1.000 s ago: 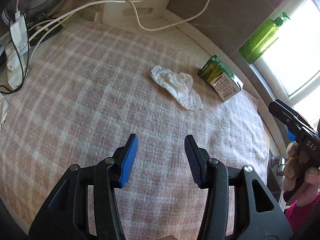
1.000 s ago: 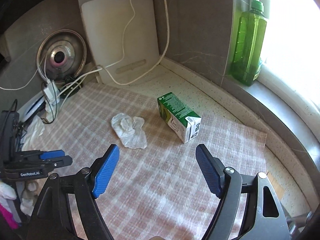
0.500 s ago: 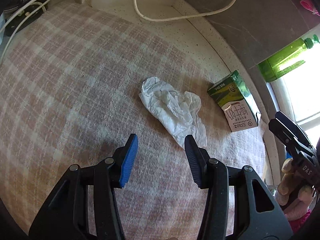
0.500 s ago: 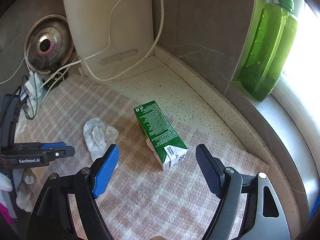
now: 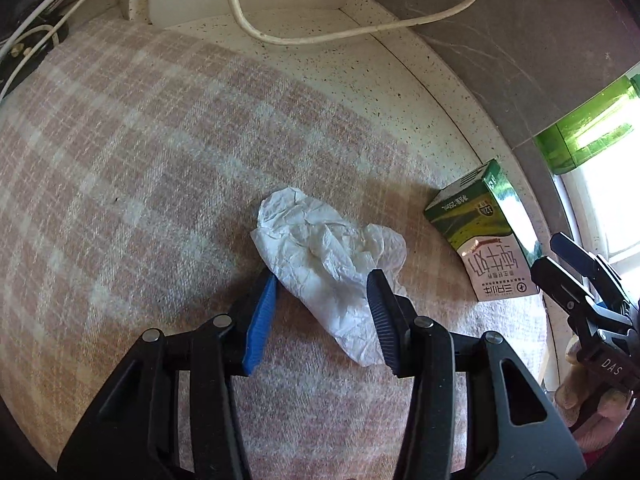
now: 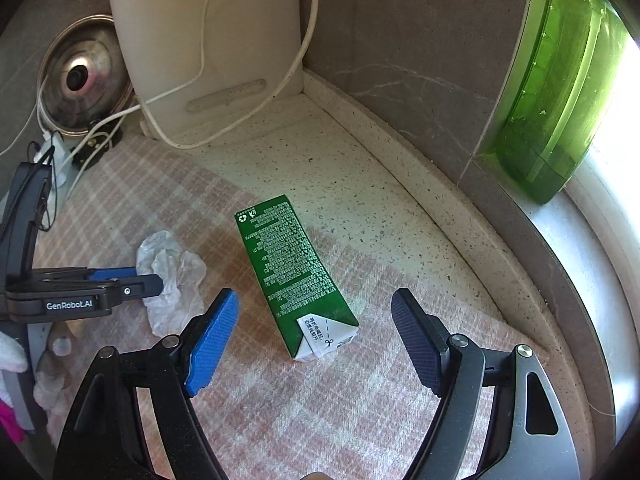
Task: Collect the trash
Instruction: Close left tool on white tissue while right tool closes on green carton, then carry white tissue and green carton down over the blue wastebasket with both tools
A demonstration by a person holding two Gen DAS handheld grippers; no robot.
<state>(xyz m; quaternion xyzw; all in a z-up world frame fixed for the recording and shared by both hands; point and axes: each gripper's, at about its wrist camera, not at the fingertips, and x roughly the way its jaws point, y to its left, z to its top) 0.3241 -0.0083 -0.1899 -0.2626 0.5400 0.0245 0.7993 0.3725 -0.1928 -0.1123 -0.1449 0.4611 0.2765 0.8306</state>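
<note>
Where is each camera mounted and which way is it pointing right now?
Left wrist: on the left gripper, looking down along its open fingers at the crumpled tissue; the right gripper shows at right.
Right wrist: on the right gripper, looking down at the green milk carton; the left gripper shows at left.
Shared: tissue, carton, plaid cloth, green bottle.

Left gripper (image 5: 322, 312) wide open, its jaws either side of the crumpled tissue (image 5: 328, 256), bare checked cloth (image 5: 132, 184) all along its left. Right gripper (image 6: 316, 344) spread too, the green carton (image 6: 292, 276) lying flat between and just ahead of its fingers. Behind, things close in: wall, a white board (image 6: 208, 40) with a trailing cable (image 6: 224, 128), and the green bottle (image 6: 556, 92) on the sill.
</note>
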